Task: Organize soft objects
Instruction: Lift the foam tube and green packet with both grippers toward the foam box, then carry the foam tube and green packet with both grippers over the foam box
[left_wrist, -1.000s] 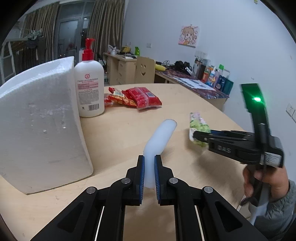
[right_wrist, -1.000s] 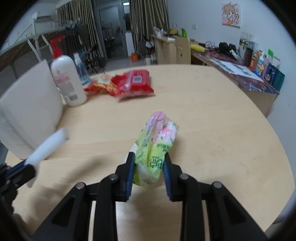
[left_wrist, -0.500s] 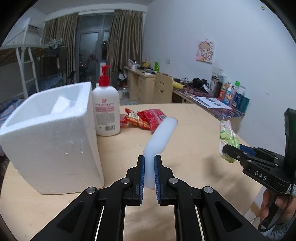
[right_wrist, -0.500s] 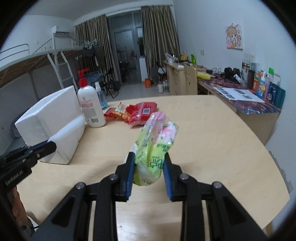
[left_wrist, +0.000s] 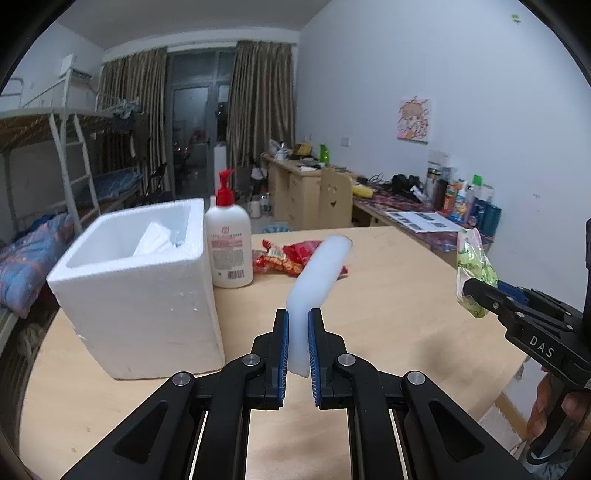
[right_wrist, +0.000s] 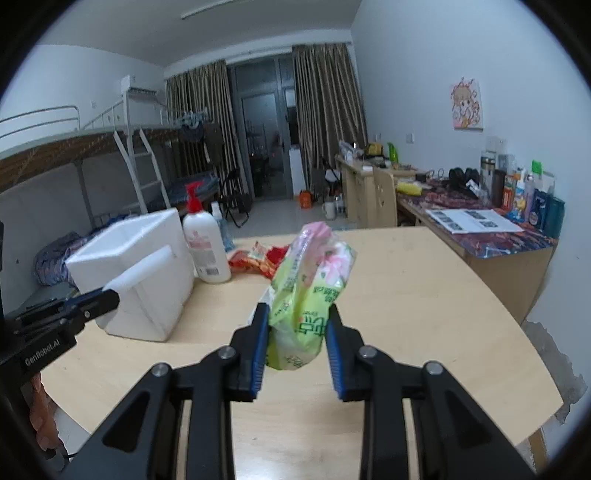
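Foam strip, light and bendable, we held by its end in the left gripper above the table, while the right gripper pinched the crinkly tissue pack low.

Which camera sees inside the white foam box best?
The left wrist view: it looks down into the open foam box and shows a white piece inside. The right wrist view shows the box from farther off, mostly its outer walls.
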